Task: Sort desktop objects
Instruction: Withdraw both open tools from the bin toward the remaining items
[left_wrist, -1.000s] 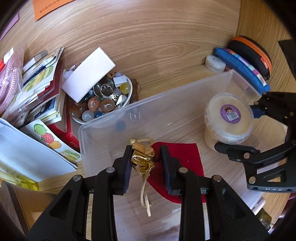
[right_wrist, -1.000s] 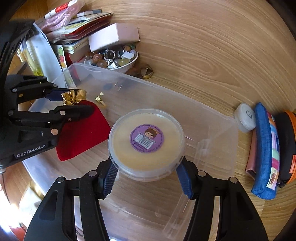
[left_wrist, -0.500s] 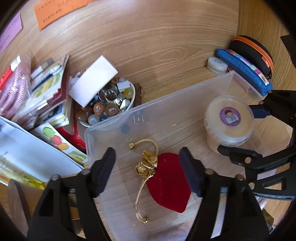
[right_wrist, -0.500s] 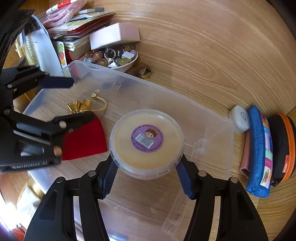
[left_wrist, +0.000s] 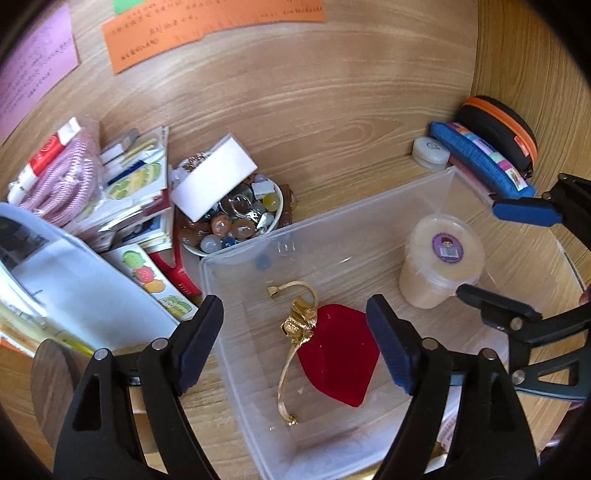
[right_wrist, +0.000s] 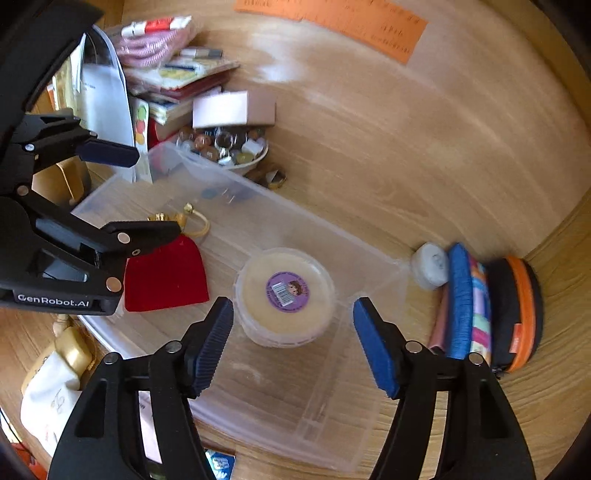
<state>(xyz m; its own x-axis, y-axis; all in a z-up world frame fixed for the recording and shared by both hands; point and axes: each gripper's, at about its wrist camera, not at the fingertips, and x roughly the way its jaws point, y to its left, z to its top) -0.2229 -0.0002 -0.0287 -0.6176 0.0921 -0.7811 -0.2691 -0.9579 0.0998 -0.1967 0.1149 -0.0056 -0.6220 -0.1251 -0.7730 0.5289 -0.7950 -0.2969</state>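
Item: clear bin (left_wrist: 236, 291) on the surface, holding red pouch (left_wrist: 338, 363) and lidded tub (right_wrist: 284, 295); left gripper (left_wrist: 295, 339) and right gripper (right_wrist: 293, 338) fingers opening, both released, nothing between them—lift yours straight clear without snagging the gold cord (left_wrist: 286, 380).
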